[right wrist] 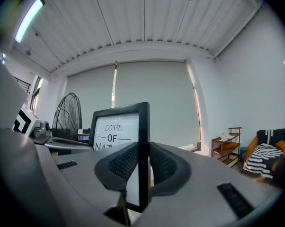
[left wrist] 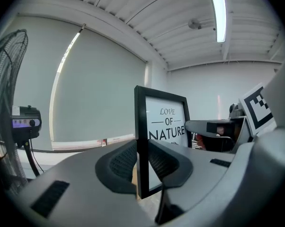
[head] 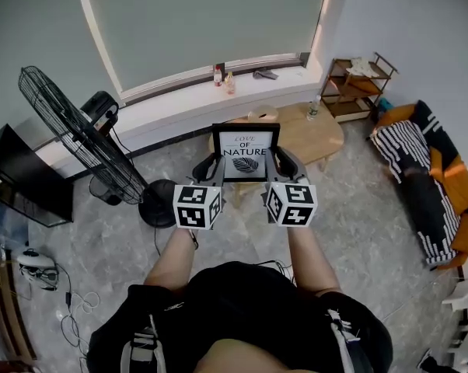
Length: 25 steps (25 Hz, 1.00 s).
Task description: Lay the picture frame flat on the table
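A black picture frame [head: 246, 152] with a white print reading "LOVE OF NATURE" is held upright in the air, between me and the round wooden table [head: 319, 134]. My left gripper [head: 211, 167] is shut on the frame's left edge [left wrist: 141, 145]. On the right edge [right wrist: 143, 150] my right gripper [head: 281, 165] is shut too. In both gripper views the ribbed pads press on either side of the black moulding. The frame's face is turned toward me in the head view.
A small bottle [head: 313, 109] and a round object [head: 263, 113] stand on the wooden table. A large standing fan [head: 86, 142] is to the left, a wooden shelf [head: 357, 85] and a striped couch [head: 424, 185] to the right. Bottles [head: 223, 78] sit on the windowsill.
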Available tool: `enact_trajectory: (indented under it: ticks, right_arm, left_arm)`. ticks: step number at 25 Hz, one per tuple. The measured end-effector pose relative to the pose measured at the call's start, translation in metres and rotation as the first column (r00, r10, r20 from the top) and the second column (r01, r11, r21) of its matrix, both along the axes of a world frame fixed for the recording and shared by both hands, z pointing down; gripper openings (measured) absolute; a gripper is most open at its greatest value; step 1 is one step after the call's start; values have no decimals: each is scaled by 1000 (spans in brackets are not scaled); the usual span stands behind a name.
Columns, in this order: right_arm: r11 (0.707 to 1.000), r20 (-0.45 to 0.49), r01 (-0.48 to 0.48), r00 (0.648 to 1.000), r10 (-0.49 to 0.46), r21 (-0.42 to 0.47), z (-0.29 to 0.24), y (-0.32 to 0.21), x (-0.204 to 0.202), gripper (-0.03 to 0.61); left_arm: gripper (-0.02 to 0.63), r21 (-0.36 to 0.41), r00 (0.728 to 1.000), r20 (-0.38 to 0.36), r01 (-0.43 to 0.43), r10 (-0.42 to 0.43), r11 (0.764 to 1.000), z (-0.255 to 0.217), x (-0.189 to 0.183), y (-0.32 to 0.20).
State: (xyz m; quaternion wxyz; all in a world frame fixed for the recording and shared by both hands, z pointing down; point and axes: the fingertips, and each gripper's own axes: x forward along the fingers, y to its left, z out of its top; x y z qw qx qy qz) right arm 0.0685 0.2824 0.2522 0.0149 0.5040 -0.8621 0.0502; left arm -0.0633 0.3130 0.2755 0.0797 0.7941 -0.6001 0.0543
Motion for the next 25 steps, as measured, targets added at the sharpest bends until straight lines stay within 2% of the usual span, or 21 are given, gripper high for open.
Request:
enact_trajectory:
  ticks: [6, 15, 20, 25]
  right_arm:
    - [1000, 4, -10, 1000, 10, -6, 10, -9, -27, 90]
    - [1000, -2, 1, 1000, -1, -14, 21, -47, -43, 91]
    - [1000, 1, 19, 1000, -19, -14, 30, -99, -53, 91]
    - [999, 7, 49, 999, -49, -24, 33, -183, -50, 91]
  left_arm:
    - [89, -3, 1000, 12, -21, 21, 1000, 8, -28, -12]
    - [89, -9, 1000, 3, -15, 15, 1000, 20, -44, -49]
    - [89, -9, 1000, 8, 3, -3, 1000, 30, -53, -97]
    - [89, -26, 1000, 6, 31, -31, 999, 32, -49, -177]
